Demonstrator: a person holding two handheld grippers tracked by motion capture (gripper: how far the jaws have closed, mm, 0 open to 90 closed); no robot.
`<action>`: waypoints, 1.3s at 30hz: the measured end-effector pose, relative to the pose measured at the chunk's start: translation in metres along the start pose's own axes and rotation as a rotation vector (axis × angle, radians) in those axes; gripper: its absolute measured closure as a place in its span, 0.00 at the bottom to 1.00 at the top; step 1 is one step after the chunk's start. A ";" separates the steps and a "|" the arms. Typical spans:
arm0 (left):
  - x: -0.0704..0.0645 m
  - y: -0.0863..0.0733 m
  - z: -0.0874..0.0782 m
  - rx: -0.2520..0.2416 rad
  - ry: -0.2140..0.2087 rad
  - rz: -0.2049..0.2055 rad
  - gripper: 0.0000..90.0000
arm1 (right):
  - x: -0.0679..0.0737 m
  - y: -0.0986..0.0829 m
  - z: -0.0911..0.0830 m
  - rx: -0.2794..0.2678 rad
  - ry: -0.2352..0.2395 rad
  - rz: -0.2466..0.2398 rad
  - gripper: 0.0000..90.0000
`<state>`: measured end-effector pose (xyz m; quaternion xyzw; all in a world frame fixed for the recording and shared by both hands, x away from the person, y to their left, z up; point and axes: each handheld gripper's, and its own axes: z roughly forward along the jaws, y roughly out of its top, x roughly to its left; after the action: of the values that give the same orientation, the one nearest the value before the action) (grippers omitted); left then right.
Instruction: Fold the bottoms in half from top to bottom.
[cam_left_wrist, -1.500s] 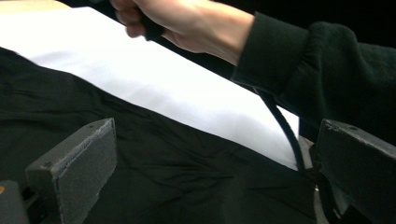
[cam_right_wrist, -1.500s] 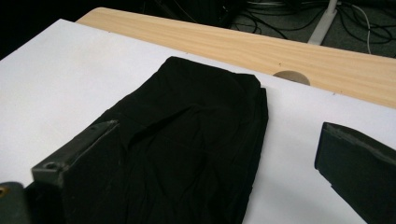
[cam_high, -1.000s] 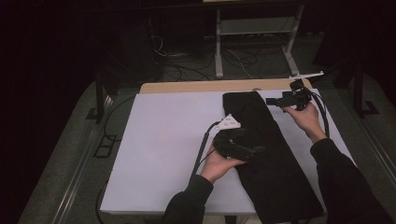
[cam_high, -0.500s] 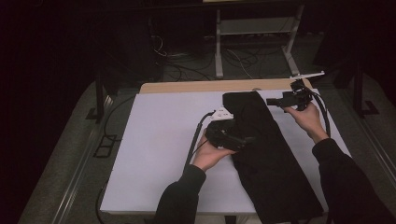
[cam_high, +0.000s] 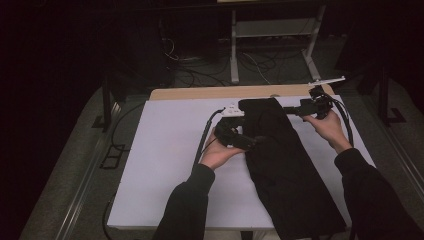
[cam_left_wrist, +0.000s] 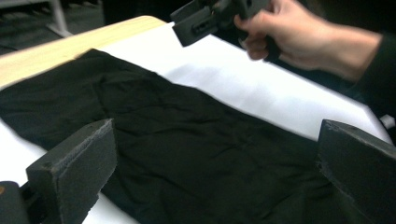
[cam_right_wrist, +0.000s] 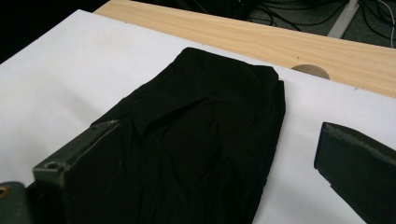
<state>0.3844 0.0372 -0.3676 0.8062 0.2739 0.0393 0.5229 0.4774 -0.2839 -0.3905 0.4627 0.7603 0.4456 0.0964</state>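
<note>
A long black cloth (cam_high: 285, 165) lies folded on the white table cover (cam_high: 165, 165), running from the far edge toward the person. My left gripper (cam_high: 254, 142) hovers at the cloth's left edge, jaws wide open; in the left gripper view (cam_left_wrist: 215, 135) the black cloth (cam_left_wrist: 187, 140) spreads between and beyond them. My right gripper (cam_high: 289, 109) stands open at the cloth's far right corner. Its own view (cam_right_wrist: 219, 127) looks down on the cloth's folded end (cam_right_wrist: 205, 126) with nothing gripped. The right hand and gripper (cam_left_wrist: 219, 16) appear across the cloth.
A bare wooden strip (cam_high: 210, 93) with a round cable hole (cam_right_wrist: 310, 71) borders the table's far edge. The left gripper's cable (cam_high: 202, 142) trails across the white cover. A metal stand (cam_high: 270, 30) and loose cables stand on the dark floor behind.
My left gripper has slid farther up the table and slightly left along the cloth's left edge. The right gripper has hardly moved.
</note>
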 end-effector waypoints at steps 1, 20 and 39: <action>0.001 0.001 0.000 -0.005 0.002 -0.003 0.00 | 0.000 0.000 0.000 0.003 0.001 0.000 0.01; 0.039 0.014 0.005 -0.010 0.079 -0.065 0.00 | -0.003 0.006 0.001 0.019 0.010 0.008 0.01; 0.077 -0.001 0.025 0.016 0.129 -0.127 0.00 | -0.013 0.008 0.010 0.065 0.011 0.044 0.01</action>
<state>0.4578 0.0539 -0.3968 0.7872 0.3578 0.0558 0.4992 0.4951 -0.2872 -0.3933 0.4796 0.7647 0.4251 0.0673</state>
